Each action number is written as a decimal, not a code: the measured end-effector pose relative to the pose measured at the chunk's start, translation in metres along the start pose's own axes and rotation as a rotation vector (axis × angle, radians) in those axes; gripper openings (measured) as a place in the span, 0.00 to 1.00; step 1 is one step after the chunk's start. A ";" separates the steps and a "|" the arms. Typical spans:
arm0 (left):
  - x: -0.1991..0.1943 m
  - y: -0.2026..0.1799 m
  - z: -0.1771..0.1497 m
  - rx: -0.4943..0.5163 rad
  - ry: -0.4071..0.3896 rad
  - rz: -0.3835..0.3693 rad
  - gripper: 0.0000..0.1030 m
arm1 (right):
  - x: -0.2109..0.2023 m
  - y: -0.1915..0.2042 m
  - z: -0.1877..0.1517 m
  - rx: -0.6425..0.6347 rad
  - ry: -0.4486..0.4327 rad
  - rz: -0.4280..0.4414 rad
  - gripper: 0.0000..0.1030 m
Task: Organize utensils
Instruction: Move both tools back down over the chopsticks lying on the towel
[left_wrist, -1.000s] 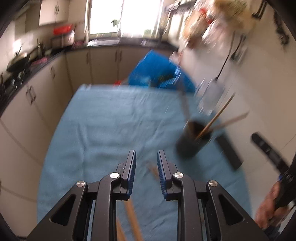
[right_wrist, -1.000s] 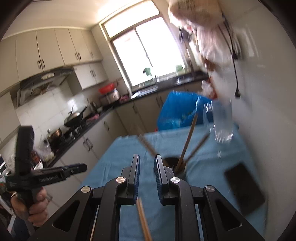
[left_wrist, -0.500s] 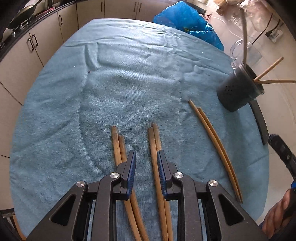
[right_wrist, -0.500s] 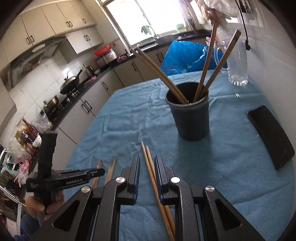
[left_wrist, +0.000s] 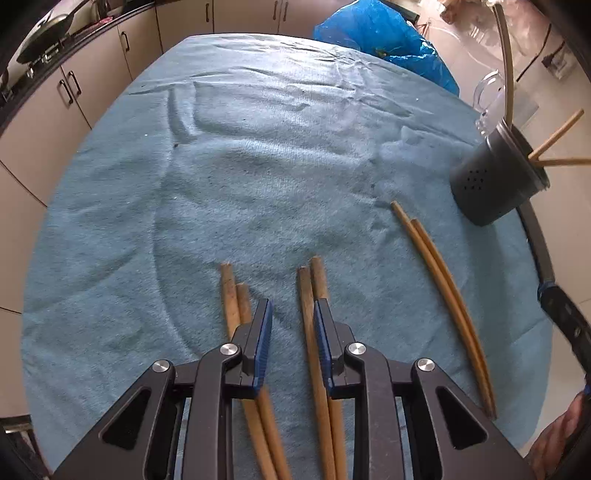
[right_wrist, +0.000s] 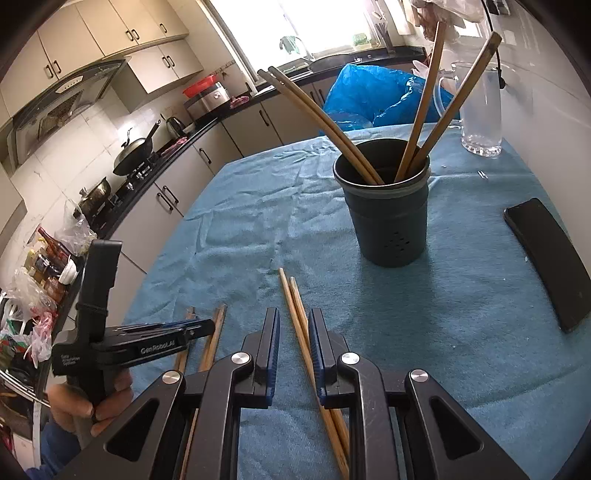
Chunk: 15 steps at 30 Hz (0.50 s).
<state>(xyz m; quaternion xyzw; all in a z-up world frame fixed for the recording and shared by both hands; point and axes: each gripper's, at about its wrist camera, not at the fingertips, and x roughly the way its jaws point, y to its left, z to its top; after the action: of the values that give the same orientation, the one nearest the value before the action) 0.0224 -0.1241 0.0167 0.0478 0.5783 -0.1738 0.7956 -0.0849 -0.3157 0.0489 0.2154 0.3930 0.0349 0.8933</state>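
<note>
While four chopsticks (right_wrist: 424, 110) already stand in the holder (right_wrist: 384, 218), three pairs (left_wrist: 443, 291) lie on my table (left_wrist: 258, 166); both my grippers, left gripper (left_wrist: 291, 325) and right gripper (right_wrist: 293, 336), hang parted, empty.

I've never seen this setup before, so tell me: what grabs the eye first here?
The dark holder standing on the blue cloth, with chopsticks fanning out of it. Then three pairs of chopsticks lying flat on the cloth: the right gripper is open over the pale pair, and the left gripper is open by the middle pair.
</note>
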 end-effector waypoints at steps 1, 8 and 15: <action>0.000 0.001 -0.001 0.000 0.003 0.002 0.22 | 0.002 0.001 0.001 -0.002 0.003 0.000 0.17; 0.001 0.001 0.003 -0.007 -0.001 0.030 0.21 | 0.020 0.008 0.010 -0.030 0.041 0.008 0.17; -0.002 0.012 -0.003 -0.050 -0.001 0.001 0.13 | 0.067 0.014 0.032 -0.061 0.166 0.074 0.17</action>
<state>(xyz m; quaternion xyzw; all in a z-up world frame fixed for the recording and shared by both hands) 0.0231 -0.1120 0.0157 0.0283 0.5821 -0.1592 0.7969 -0.0143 -0.2987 0.0276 0.1987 0.4564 0.0974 0.8618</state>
